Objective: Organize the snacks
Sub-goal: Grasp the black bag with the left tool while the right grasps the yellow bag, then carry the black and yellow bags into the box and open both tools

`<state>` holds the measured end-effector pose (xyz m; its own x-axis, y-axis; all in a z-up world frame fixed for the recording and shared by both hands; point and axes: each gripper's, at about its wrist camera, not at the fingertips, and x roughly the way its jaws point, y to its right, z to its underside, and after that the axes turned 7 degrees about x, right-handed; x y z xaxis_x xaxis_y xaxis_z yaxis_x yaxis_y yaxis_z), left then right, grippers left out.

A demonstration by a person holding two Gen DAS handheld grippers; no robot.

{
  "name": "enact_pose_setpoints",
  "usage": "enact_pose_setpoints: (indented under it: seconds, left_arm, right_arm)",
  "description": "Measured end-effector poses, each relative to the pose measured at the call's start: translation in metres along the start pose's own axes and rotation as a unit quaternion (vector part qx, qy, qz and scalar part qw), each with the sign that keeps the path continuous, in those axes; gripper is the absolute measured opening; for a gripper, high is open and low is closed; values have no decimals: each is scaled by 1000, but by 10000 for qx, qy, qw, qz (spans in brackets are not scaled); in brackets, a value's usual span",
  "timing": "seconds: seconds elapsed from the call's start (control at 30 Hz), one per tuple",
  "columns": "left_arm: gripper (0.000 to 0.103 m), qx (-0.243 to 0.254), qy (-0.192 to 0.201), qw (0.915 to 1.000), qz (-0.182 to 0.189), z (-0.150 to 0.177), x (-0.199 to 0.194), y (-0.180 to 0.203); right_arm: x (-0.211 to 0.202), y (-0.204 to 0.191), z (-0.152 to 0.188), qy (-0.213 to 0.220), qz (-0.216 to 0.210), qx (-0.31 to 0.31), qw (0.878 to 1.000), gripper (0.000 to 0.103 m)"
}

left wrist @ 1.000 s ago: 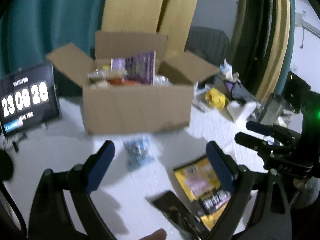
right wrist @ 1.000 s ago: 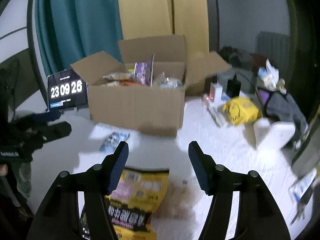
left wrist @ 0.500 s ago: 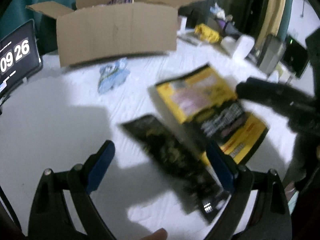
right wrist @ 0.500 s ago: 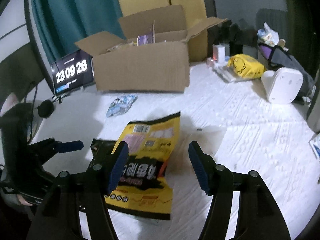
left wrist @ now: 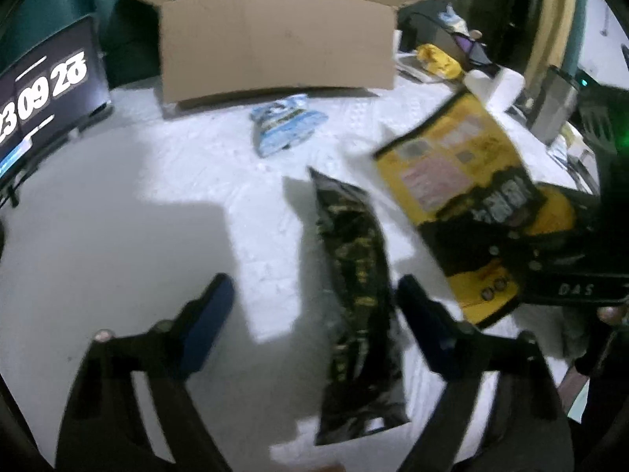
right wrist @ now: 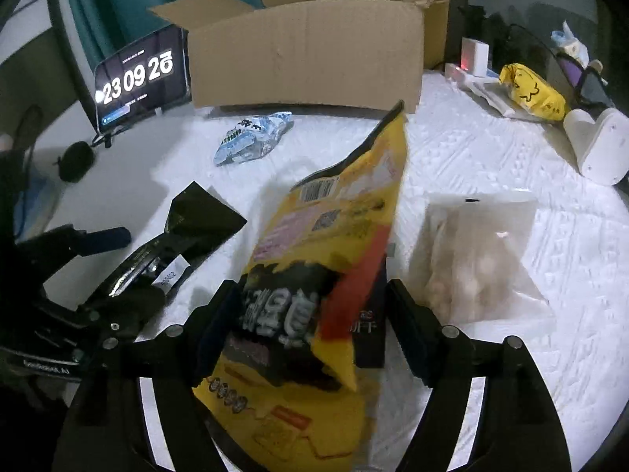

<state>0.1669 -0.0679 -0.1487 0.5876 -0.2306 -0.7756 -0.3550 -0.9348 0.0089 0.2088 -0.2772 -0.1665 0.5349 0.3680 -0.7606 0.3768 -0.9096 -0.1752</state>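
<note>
My left tongs (left wrist: 310,306) were spread wide and had just been closing a bit. A long black snack bag (left wrist: 355,295) lay between the two blue pads on the white cover (left wrist: 118,236). It sat close to the right pad, but I could not tell if that pad touched it. The left pad (left wrist: 208,322) touched nothing. The big yellow snack bag (left wrist: 456,196) was off to the right. A small blue snack pack (left wrist: 285,126) lay just in front of the open cardboard box (left wrist: 275,43). A clock screen (left wrist: 43,90) stood at the far left.

In the right view, my right tongs (right wrist: 310,318) were also spread and had just been opening a bit. The yellow snack bag (right wrist: 314,275) stood tilted between the pads. I could not tell if they pressed it. A clear bag of pale snacks (right wrist: 475,259) lay just to the right. The black bag (right wrist: 188,236) was on the left, by the left tongs (right wrist: 78,255).
</note>
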Motion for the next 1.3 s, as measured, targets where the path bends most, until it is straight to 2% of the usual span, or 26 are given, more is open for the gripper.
enact_pose_setpoints:
  seconds: [0.07, 0.13, 0.17, 0.23, 0.3, 0.4, 0.87, 1.3]
  left_arm:
    - [60, 99, 23, 9999, -59, -3, 1, 4]
    - [38, 149, 37, 9999, -64, -6, 1, 2]
    - [38, 126, 42, 9999, -13, -7, 1, 0]
    - [34, 136, 51, 9999, 77, -9, 1, -3]
    - [32, 146, 71, 9998, 101, -11, -1, -4]
    - [31, 117, 129, 9997, 151, -15, -5, -6]
    - [29, 63, 809, 9967, 84, -65, -49, -32]
    - [29, 86, 1276, 9918, -40, -122, -61, -64]
  right_arm:
    - [-2, 1, -1, 51, -110, 6, 9999, 64]
    - [-7, 1, -4, 127, -102, -8, 9999, 56]
    - [-12, 0, -6, 229, -42, -21, 9997, 46]
    - [-20, 1, -10, 328, -29, 0, 9995, 39]
    - [-30, 1, -15, 468, 5, -36, 9989, 33]
    - [-41, 0, -22, 588, 1, -87, 9982, 31]
    - [-82, -5, -74, 1232, -90, -269, 9920, 30]
    - [-84, 4, -136, 1607, -85, -376, 9863, 30]
